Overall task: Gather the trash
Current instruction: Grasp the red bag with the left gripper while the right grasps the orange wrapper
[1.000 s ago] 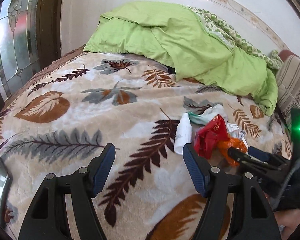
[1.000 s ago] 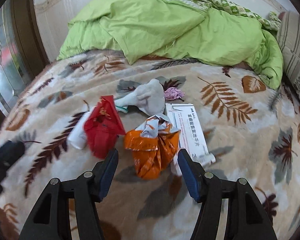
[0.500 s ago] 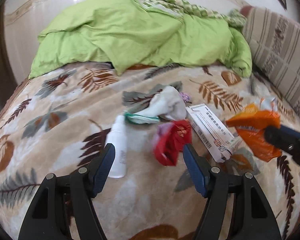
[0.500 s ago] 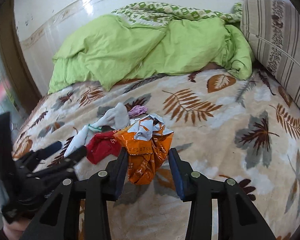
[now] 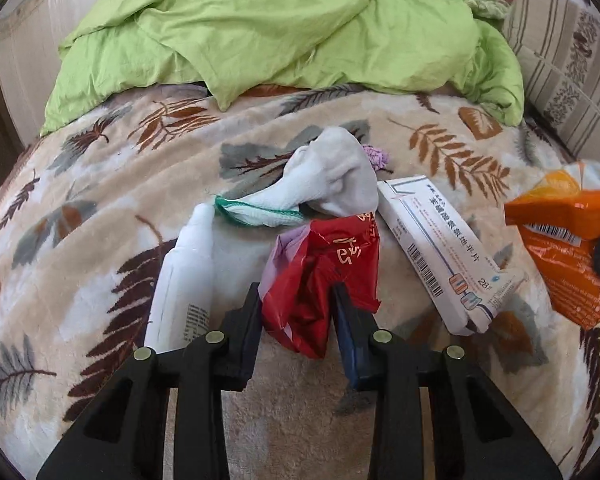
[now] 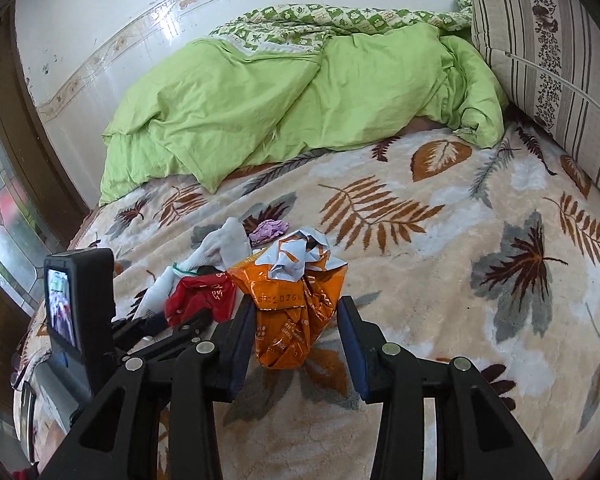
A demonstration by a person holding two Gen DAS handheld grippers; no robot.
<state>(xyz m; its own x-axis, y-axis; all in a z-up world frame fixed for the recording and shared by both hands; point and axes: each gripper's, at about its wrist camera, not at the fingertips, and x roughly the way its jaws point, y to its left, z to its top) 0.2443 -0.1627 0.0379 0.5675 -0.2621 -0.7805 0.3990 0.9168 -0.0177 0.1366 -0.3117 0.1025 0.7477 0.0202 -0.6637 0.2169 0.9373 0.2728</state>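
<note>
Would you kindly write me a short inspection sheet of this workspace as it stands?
Surface: bed with leaf-print blanket.
Job's things: red wrapper, orange wrapper, white bottle, box, purple scrap.
Clutter: white sock.
Grippers: left gripper shut on red wrapper; right gripper shut on orange wrapper, lifted.
Cables: nothing seen.
Surroundings: green duvet, striped cushion, tiled wall.

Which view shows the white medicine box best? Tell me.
The left wrist view: the white medicine box lies fully exposed on the blanket, print and barcode visible. In the right wrist view I cannot find it; the orange wrapper in the right hand-held gripper probably hides it.
</note>
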